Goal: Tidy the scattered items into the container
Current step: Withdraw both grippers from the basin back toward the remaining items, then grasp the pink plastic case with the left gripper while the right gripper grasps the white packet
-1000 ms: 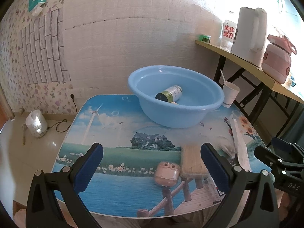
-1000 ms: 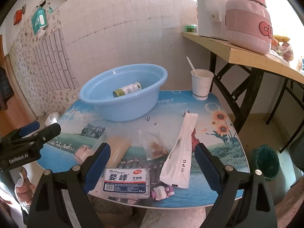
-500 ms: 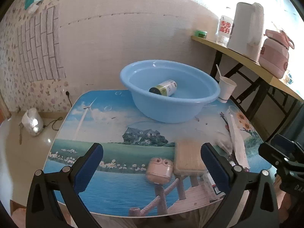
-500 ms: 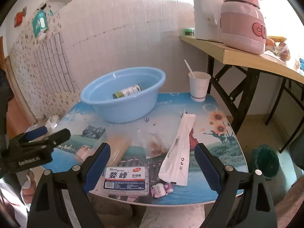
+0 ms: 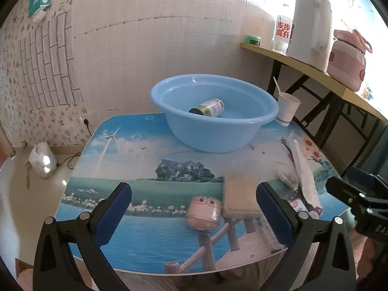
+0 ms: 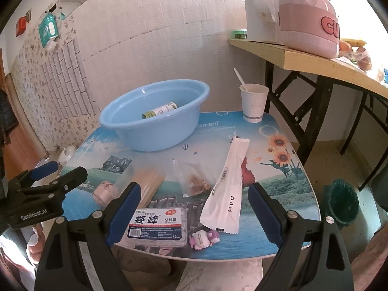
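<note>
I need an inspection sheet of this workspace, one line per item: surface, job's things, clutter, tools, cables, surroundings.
Surface: low table with a printed landscape top.
Job's things: blue basin at the far side, one bottle lying inside; floss pick box, white wrapper, clear bag, bundle of sticks, pink case and small toy figure on the table, outside the basin.
Clutter: paper cup with a spoon, beside the basin.
Tools: left tool and right tool both open, holding nothing.
Cables: black cord on the floor, by the wall.
Surroundings: side table with a pink flask; green bin on the floor.
</note>
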A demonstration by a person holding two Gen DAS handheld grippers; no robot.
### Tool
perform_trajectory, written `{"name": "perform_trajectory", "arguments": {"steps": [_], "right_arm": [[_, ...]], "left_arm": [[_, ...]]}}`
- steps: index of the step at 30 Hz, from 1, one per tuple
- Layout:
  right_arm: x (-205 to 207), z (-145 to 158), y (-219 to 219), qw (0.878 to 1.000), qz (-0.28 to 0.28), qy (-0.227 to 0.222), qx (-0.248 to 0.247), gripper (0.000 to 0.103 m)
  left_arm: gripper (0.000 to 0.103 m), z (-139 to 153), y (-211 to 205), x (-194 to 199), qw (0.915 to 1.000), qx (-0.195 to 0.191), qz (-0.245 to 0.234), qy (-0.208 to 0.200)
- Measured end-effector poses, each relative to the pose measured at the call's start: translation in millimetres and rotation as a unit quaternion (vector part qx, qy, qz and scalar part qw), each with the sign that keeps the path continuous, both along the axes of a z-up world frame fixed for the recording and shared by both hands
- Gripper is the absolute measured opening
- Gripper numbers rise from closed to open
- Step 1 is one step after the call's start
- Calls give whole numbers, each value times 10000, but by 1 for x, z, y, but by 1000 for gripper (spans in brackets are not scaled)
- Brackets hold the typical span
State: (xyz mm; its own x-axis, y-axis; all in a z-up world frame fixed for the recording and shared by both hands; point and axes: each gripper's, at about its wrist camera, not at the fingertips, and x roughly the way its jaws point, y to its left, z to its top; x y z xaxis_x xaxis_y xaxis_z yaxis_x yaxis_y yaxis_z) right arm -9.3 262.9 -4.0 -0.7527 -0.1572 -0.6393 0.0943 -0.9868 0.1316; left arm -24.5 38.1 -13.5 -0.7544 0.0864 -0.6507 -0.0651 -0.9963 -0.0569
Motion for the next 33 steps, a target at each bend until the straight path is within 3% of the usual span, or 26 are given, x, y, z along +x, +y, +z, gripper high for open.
{"name": "perform_trajectory", "arguments": {"steps": [16,23,33], "right_arm": [[-8,-6,-12,9998,154,-126,-8,91],[-9,-10,4,9998,-92,-150,68,91],[-9,-32,13,9988,-228,-388,175,91]], "left_arm": [[103,-5,-23,-1,9998,24,190,-10],[103,-9,-24,1,9998,46,183,72],[103,-30,-21,1,9998,-1,0,-178]]}}
